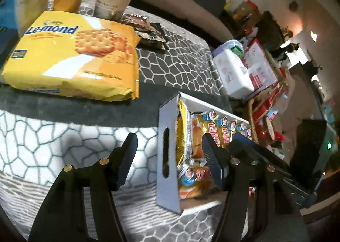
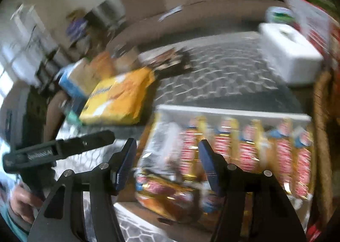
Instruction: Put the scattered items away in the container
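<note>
Both your left gripper (image 1: 170, 157) and right gripper (image 2: 166, 161) hang spread and empty over the white container (image 1: 167, 152) of snack cakes, so pinch the light, crinkly, slippery Le-mond cracker pack (image 1: 72, 54), lying on the patterned cloth behind it, by an end seam.

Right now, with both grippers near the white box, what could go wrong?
1. The white box already looks packed with small snack packs, so the big yellow Le-mond cracker pack may not fit and could crush them.
2. The left gripper straddles the box's end wall; closing or pushing might shove or tip the box.
3. The right gripper is close by, open over the box; the two could collide.
</note>
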{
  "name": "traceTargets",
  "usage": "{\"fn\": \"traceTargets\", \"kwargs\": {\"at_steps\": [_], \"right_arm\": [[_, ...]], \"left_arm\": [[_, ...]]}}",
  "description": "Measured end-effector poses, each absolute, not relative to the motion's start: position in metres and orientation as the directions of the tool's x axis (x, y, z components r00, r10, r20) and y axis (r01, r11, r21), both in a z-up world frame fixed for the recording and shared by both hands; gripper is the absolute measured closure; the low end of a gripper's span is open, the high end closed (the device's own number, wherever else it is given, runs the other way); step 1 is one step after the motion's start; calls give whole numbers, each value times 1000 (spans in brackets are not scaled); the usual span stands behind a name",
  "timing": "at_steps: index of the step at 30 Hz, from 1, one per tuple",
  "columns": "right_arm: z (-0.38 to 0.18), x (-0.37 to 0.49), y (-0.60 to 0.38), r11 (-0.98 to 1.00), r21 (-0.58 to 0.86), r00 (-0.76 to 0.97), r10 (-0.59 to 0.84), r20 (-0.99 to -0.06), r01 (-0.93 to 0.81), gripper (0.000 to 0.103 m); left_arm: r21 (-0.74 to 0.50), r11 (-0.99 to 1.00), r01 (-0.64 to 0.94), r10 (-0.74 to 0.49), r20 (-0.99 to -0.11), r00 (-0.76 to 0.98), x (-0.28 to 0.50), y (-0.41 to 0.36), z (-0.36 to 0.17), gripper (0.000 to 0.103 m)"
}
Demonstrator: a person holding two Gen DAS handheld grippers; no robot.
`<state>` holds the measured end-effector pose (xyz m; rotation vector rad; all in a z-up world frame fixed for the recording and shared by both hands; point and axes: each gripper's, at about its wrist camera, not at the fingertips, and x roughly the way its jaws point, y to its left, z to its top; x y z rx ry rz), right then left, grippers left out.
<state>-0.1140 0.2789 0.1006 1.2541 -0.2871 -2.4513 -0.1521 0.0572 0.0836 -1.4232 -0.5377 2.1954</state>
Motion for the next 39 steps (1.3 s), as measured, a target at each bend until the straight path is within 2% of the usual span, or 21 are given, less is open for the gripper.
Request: {"fn": "traceTargets", "kwargs": {"at_steps": [2, 4, 7, 11, 19, 28, 35, 37, 39], "right_arm": [[95, -123, 265, -915, 316, -488, -402, -775, 252, 41], [88, -132, 255, -912, 313, -437, -403, -804, 265, 47], [81, -132, 247, -920, 265, -395, -367, -842, 289, 48], [77, -130, 239, -927, 205, -380, -321, -867, 315, 48], [64, -141, 235, -936, 144, -366, -264, -892, 322, 49], [69, -137, 225, -933, -53, -418, -108, -902, 355, 49], [77, -128, 227, -870, -333, -499, 120, -858, 364, 49], [80, -128, 236, -877, -324, -501, 115, -858, 355, 49], [89, -127, 253, -919, -221, -490, 35, -871, 327, 49]], "left_arm": [[-556, -813, -175, 579, -737, -349, -151, 50, 83, 43], [-592, -789, -165, 609, -719, -335, -151, 43, 80, 43], [-628, -764, -152, 638, -698, -325, -149, 37, 76, 43], [-559, -809, -181, 585, -732, -350, -145, 43, 75, 43], [-524, -829, -197, 559, -753, -348, -140, 47, 71, 43], [-484, -849, -212, 528, -769, -360, -139, 46, 77, 43], [-473, -855, -211, 518, -776, -359, -137, 47, 79, 43], [-483, -850, -211, 527, -775, -349, -138, 49, 78, 43], [-501, -839, -209, 543, -771, -332, -141, 53, 76, 43]]}}
